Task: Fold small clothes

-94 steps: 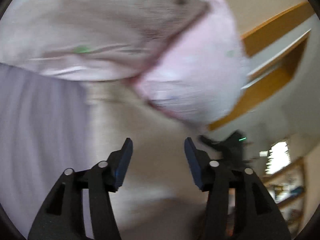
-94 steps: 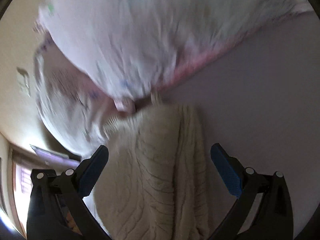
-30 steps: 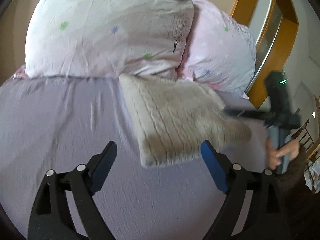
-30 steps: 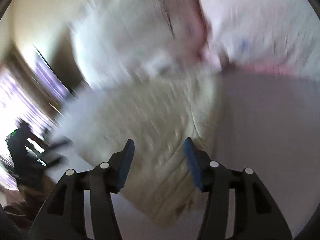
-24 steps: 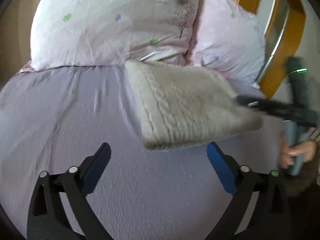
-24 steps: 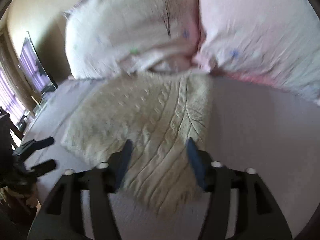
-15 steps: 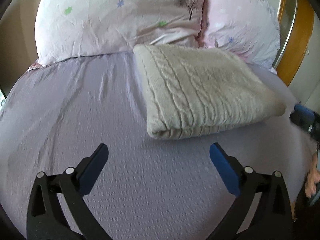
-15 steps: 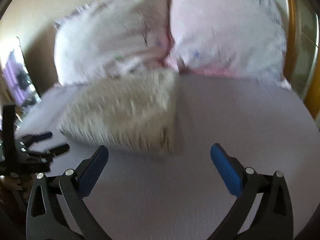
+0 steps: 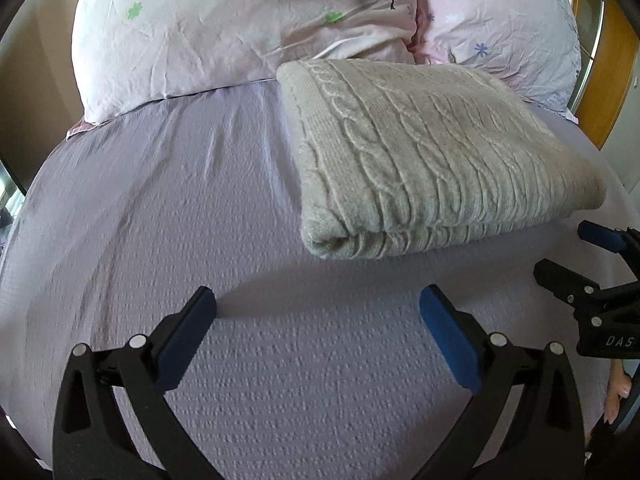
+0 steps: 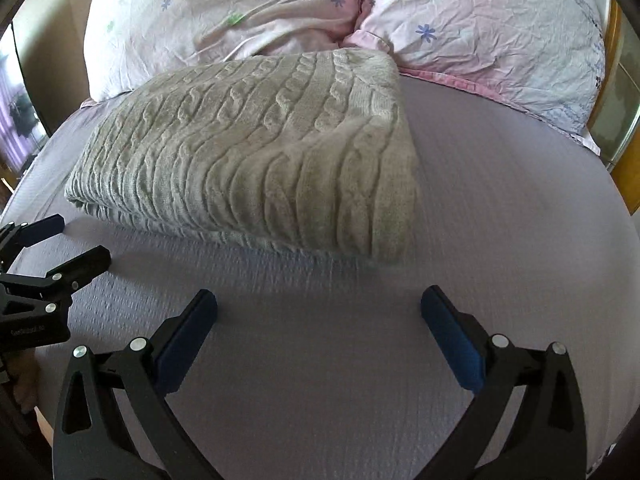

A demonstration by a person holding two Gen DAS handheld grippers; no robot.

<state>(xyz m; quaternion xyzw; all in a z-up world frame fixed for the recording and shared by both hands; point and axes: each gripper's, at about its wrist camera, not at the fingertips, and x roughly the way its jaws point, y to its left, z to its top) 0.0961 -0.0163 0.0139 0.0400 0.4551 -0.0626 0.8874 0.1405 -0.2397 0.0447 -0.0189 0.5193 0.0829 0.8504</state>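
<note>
A cream cable-knit sweater (image 9: 424, 156) lies folded into a thick rectangle on the lilac bed sheet (image 9: 168, 208), its far edge against the pillows. It also shows in the right wrist view (image 10: 256, 152). My left gripper (image 9: 318, 322) is open and empty, held above the sheet in front of the sweater's near left corner. My right gripper (image 10: 318, 320) is open and empty, in front of the sweater's near right corner. Each gripper shows at the edge of the other's view, the right one (image 9: 580, 252) and the left one (image 10: 52, 240).
Two pale pink printed pillows (image 9: 240, 28) (image 10: 492, 28) stand at the head of the bed. A wooden headboard or frame (image 9: 604, 92) runs along the right side. Bare lilac sheet (image 10: 520, 220) spreads to both sides of the sweater.
Both grippers have drawn back from the sweater and opened wide. The right gripper, nearly closed a second ago, now stands open. The sweater lies flat and still.
</note>
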